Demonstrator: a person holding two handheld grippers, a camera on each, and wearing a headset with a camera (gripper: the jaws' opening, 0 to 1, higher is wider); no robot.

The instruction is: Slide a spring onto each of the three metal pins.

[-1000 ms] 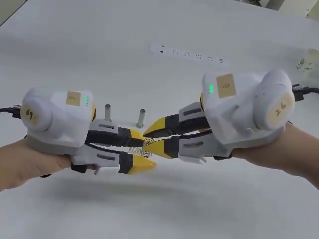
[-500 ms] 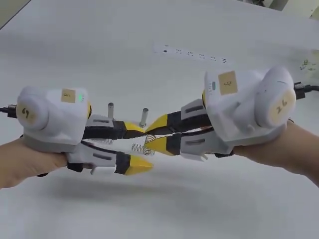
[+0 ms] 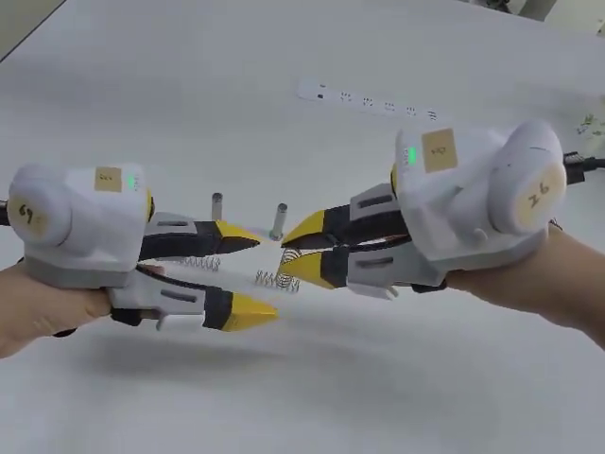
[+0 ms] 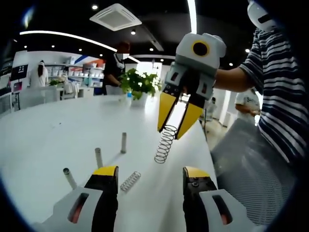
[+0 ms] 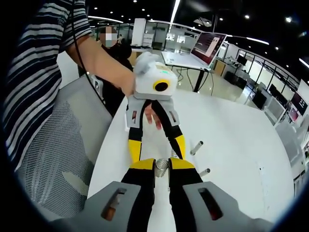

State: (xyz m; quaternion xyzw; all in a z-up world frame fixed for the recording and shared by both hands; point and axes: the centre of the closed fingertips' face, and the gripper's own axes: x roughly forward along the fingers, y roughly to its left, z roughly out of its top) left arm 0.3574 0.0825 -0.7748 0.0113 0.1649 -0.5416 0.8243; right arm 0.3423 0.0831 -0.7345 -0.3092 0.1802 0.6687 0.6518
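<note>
Fingers (image 4: 167,107) of right gripper (image 4: 170,133) pinch slim silvery spring (image 4: 164,145).

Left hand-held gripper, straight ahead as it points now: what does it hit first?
Probably the silver coil spring hanging from the shut right hand-held gripper, facing it. The left hand-held gripper is open. Depth is unclear.

The first spring (image 4: 165,144), a thin steel coil, hangs tilted, its upper end pinched in the tips of the right hand-held gripper (image 4: 170,134). The second spring (image 4: 130,181) lies flat on the desk (image 4: 58,130) between the spread jaws of the left hand-held gripper (image 4: 149,170). Three bare metal pins (image 4: 124,142) stand upright just beyond.
</note>
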